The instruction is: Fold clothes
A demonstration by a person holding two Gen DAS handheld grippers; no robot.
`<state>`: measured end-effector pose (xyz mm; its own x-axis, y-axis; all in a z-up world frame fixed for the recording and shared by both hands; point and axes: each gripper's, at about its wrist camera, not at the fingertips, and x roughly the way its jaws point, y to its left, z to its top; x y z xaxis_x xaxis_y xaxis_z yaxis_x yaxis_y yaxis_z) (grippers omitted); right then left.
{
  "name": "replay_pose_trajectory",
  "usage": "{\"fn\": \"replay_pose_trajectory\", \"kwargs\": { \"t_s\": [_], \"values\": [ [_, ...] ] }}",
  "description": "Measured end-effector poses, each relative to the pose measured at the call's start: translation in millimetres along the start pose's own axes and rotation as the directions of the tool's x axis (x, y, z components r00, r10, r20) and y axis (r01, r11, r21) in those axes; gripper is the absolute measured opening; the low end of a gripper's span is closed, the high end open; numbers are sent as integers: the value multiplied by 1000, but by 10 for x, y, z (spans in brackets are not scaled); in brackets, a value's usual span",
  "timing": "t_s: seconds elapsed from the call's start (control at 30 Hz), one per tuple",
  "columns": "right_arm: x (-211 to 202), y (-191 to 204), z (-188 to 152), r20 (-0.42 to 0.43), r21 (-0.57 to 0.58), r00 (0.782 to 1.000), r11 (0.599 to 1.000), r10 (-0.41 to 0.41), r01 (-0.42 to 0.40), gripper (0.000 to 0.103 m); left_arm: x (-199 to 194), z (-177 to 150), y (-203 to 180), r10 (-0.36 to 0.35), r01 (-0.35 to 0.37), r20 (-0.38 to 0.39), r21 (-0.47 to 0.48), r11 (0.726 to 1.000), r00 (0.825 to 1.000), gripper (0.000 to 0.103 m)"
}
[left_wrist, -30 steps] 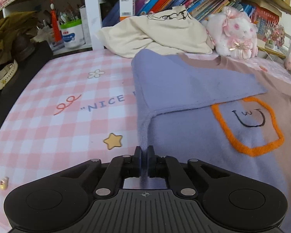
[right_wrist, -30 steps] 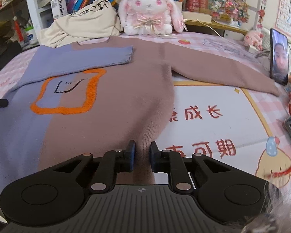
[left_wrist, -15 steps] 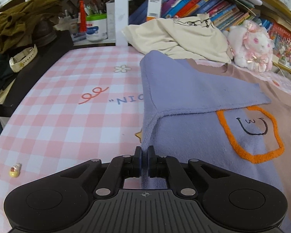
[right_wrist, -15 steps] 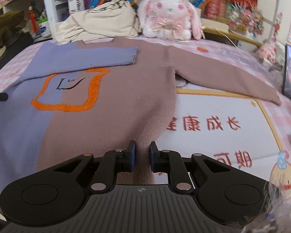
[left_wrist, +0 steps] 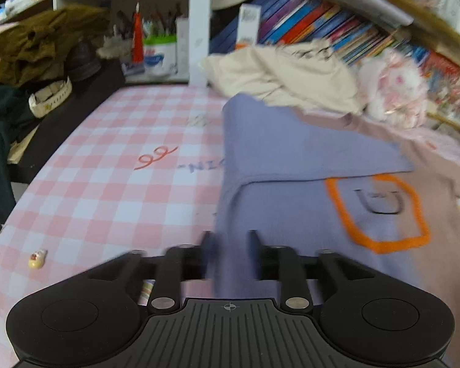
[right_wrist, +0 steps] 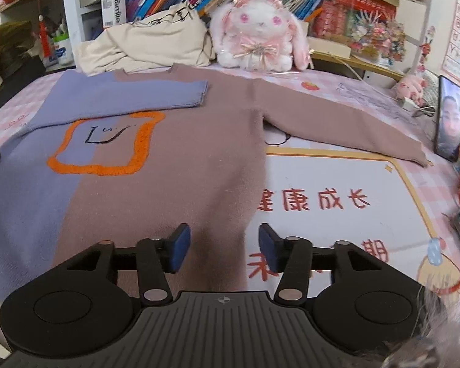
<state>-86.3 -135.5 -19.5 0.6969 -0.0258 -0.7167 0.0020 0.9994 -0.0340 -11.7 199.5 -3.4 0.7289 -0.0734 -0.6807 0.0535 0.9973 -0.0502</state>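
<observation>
Left wrist view, blurred: the left gripper (left_wrist: 229, 250) sits low over the near hem of a two-tone sweater (left_wrist: 291, 208). Its jaws are opening, with the lilac hem edge lying between them but no longer pinched. The sweater lies flat on a bench covered by a pink checked cloth (left_wrist: 107, 190). Its lilac sleeve (left_wrist: 306, 150) is already folded across the chest, just above an orange outlined patch (left_wrist: 380, 211), which suggests that side's fold is done. A cream garment (left_wrist: 285, 73) is heaped at the back beside a plush rabbit (left_wrist: 395, 89), out of the way of the folding area.

Right wrist view, sharp: the right gripper (right_wrist: 220, 245) hovers at the near hem on the brown half of the sweater (right_wrist: 184, 165). Its jaws are opening and stand spread, with brown fabric beneath them but not gripped. The brown sleeve (right_wrist: 337, 122) stretches out to the right across a white printed mat (right_wrist: 337, 190), not yet folded in. A phone (right_wrist: 449, 122) stands propped at the far right edge. Both grippers releasing the hem together looks like the end of smoothing or tugging the body straight.
</observation>
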Motion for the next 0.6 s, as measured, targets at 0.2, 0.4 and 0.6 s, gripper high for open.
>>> {"fn": "replay_pose_trajectory", "kwargs": {
  "t_s": [0.2, 0.4, 0.6],
  "values": [
    [-149, -99, -42, 24, 52, 998, 997, -55, 54, 68, -103, -165, -478, -31, 25, 42, 148, 989, 999, 79],
    [-196, -170, -103, 12, 41, 997, 996, -82, 81, 73, -106, -253, -952, -85, 62, 61, 312, 948, 994, 89],
    [-163, -335, -106, 7, 55, 996, 995, -84, 83, 76, -91, -309, -1157, -82, 60, 50, 345, 937, 995, 91]
  ]
}}
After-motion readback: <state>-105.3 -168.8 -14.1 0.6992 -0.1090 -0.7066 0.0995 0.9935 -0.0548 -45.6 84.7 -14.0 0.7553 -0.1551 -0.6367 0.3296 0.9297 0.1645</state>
